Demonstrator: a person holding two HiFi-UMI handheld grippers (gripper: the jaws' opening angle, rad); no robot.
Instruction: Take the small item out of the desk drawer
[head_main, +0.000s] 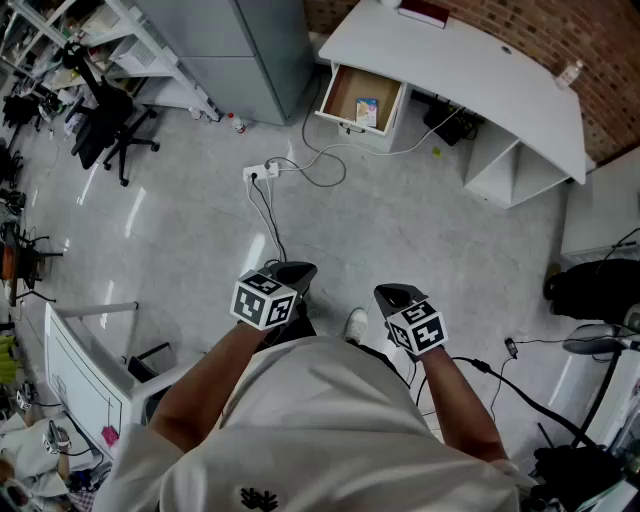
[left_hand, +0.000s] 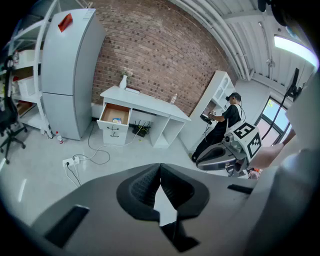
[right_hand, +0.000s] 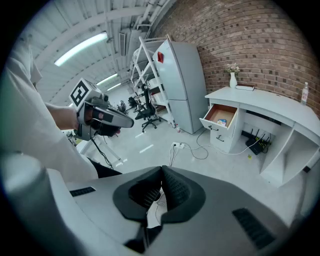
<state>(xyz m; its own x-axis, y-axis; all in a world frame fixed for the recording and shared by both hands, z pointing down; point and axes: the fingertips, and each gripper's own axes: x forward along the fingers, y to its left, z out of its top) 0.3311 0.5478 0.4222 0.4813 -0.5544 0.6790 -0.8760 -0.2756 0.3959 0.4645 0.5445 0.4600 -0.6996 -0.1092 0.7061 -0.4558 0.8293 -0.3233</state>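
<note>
Head view puts the left tool (head_main: 291, 271) and right tool (head_main: 394, 294), both pressed together and empty, well apart from the small item (head_main: 366, 111) in the open drawer (head_main: 343, 96); approaching comes first, then spreading one tool.

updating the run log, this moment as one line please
stage: standing away from white desk | wood-lined white drawer: open | small blue-and-white packet: inside it | left gripper: shut, empty | right gripper: shut, empty
</note>
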